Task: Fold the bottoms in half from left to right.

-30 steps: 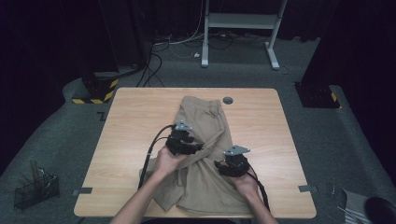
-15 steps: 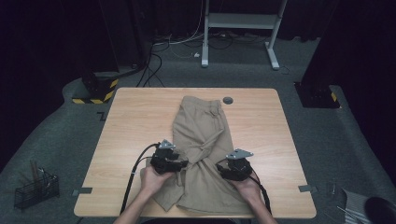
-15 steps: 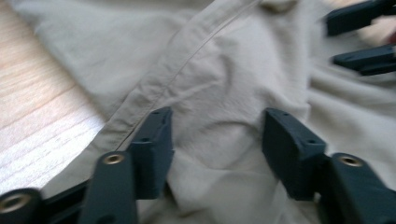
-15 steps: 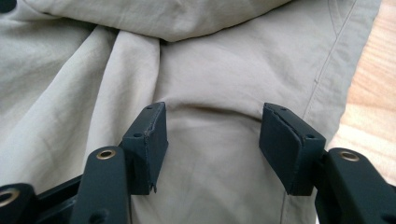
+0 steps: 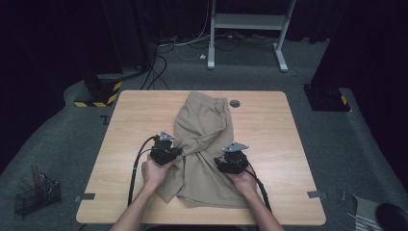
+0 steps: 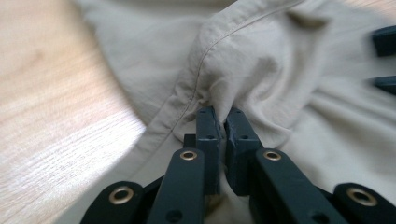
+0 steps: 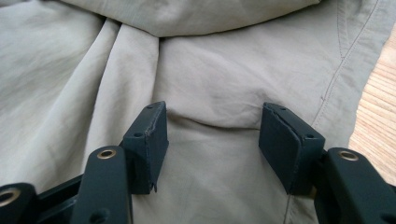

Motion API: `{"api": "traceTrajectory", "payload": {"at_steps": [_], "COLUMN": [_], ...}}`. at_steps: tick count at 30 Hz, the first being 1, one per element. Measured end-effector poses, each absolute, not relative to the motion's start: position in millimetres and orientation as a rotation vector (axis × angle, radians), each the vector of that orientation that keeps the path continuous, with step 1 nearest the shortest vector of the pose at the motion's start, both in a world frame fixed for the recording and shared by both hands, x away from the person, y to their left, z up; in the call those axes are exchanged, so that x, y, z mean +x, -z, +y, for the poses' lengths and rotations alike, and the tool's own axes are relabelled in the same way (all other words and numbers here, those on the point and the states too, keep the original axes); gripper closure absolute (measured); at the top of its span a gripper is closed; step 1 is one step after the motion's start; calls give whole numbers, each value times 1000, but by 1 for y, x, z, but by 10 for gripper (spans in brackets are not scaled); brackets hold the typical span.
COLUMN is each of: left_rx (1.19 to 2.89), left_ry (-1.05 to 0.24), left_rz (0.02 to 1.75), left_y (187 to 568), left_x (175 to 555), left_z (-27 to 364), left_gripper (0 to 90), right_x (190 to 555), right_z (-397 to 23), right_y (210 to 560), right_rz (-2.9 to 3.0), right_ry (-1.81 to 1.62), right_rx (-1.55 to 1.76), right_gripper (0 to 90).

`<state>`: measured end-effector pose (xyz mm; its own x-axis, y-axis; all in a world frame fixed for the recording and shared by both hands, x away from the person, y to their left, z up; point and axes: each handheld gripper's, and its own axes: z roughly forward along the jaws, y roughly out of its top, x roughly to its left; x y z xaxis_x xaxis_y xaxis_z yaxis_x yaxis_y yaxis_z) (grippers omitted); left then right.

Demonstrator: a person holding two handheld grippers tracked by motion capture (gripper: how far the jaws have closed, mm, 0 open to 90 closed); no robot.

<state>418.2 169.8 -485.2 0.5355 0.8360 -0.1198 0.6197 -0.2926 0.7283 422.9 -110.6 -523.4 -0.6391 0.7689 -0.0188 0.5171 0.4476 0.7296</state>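
Tan shorts (image 5: 204, 139) lie rumpled on the wooden desk (image 5: 269, 144), waistband toward the far edge, carrying no readable label or writing. The left gripper (image 5: 166, 153) has just been closing; its fingers (image 6: 208, 130) are clenched on a bunched fold at the shorts' stitched hem. The right gripper (image 5: 231, 161) rests over the fabric near the shorts' right side, its fingers (image 7: 149, 140) spread wide, released, flat cloth lying between them.

No text, label, brand or number can be read on anything here, in any of the views.
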Motion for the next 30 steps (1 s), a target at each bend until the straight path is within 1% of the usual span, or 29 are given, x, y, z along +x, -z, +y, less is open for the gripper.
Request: {"api": "traceTrajectory", "payload": {"at_steps": [1, 5, 7, 10, 14, 17, 20, 23, 25, 26, 30], "left_rx": [2023, 1996, 2019, 2091, 2152, 2141, 2133, 2134, 2131, 2128, 2102], "left_ry": [-367, -355, -372, -402, -381, -357, -365, -383, -399, -399, -386], "left_rz": [1177, 1075, 1040, 1025, 1066, 1111, 1125, 1140, 1153, 1166, 1218], "left_y": [485, 464, 462, 471, 495, 507, 508, 509, 509, 509, 508], "left_x": [418, 400, 396, 395, 401, 408, 414, 427, 438, 443, 461], "left_z": [170, 157, 147, 134, 130, 132, 132, 131, 132, 132, 136], "left_gripper": [858, 858, 852, 840, 840, 843, 847, 848, 849, 849, 838], "right_x": [423, 423, 423, 422, 409, 399, 395, 403, 420, 420, 440], "right_z": [-111, -111, -111, -113, -122, -125, -124, -118, -112, -112, -107], "right_y": [523, 523, 523, 522, 516, 516, 520, 521, 523, 523, 523], "right_rz": [2356, 2354, 2354, 2364, 2367, 2409, 2410, 2406, 2389, 2389, 2369], "right_ry": [-1009, -1009, -1009, -1020, -1082, -1041, -993, -995, -1016, -1016, -1016], "right_rx": [1094, 1094, 1096, 1127, 1144, 1107, 1069, 1062, 1051, 1051, 1076], "right_gripper": [420, 420, 420, 419, 421, 420, 433, 435, 434, 434, 434]}}
